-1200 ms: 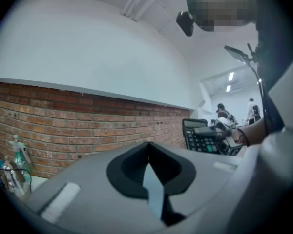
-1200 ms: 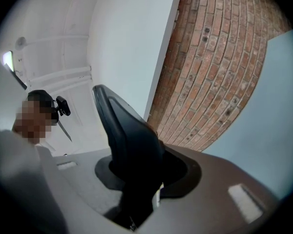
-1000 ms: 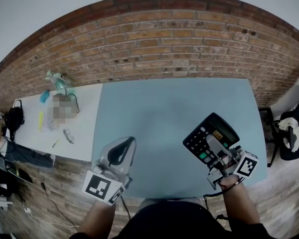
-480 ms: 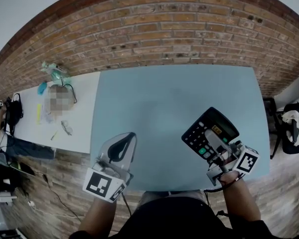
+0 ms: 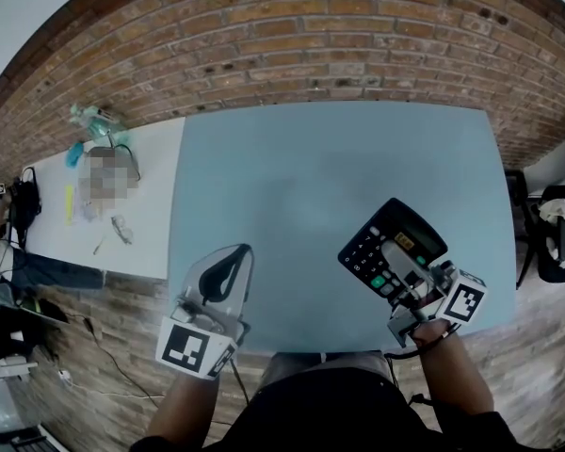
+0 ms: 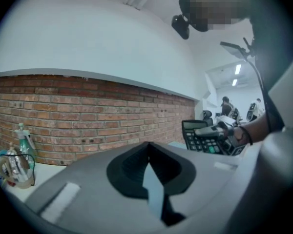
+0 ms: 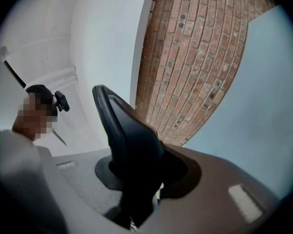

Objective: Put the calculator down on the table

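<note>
My right gripper (image 5: pixel 398 269) is shut on a black calculator (image 5: pixel 384 245) with a small display and a green key, and holds it tilted just above the blue-grey table (image 5: pixel 292 177) near the front right corner. In the right gripper view the calculator (image 7: pixel 127 135) stands edge-on between the jaws of the right gripper (image 7: pixel 136 152). The left gripper view shows the calculator (image 6: pixel 203 134) at the right, in the other hand. Over the table's front left edge my left gripper (image 5: pixel 228 273) hovers with its jaws together and nothing between them. Its tips (image 6: pixel 147 146) meet in its own view.
A red brick wall (image 5: pixel 292 55) runs behind the table. Left of the table stands a white side table (image 5: pixel 151 243) with a spray bottle (image 5: pixel 92 119), cables and small items. A chair with clothes (image 5: pixel 556 238) is at the far right. The floor is wood.
Both grippers have sunk a little toward the table. The calculator has come down with the right gripper, and the grip on it is unchanged.
</note>
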`<control>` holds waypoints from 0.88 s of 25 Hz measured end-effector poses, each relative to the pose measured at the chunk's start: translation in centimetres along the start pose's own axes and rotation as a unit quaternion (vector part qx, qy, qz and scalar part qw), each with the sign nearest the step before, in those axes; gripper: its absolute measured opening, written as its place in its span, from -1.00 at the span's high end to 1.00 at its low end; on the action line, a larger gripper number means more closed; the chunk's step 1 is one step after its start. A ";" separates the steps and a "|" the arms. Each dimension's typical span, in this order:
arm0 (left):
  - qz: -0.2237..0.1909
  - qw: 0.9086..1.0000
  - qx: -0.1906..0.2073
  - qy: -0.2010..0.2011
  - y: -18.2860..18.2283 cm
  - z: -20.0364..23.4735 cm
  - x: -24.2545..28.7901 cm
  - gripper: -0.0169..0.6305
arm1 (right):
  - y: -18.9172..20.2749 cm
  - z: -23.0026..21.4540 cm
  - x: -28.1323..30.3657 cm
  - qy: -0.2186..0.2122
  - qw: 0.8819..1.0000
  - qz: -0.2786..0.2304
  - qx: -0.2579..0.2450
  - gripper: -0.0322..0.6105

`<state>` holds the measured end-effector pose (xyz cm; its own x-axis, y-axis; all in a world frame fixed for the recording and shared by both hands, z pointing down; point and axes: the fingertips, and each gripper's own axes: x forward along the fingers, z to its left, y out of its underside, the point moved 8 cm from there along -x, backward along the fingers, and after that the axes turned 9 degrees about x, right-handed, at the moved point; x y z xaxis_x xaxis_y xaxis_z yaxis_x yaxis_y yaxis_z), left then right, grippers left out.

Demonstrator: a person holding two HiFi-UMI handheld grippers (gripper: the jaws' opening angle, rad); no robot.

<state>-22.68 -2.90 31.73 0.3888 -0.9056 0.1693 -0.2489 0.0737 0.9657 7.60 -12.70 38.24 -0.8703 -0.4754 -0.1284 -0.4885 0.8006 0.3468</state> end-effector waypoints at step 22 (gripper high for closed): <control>0.042 0.999 -0.007 0.030 4.6 -0.8 2.4 0.94 | 1.5 -5.0 0.8 0.036 0.999 0.002 0.038 0.53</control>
<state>-22.15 -4.42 36.70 0.4193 -0.8697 0.2603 -0.2705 0.1541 0.9503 6.49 -13.74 43.27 -0.8669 -0.4950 -0.0594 -0.4908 0.8265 0.2758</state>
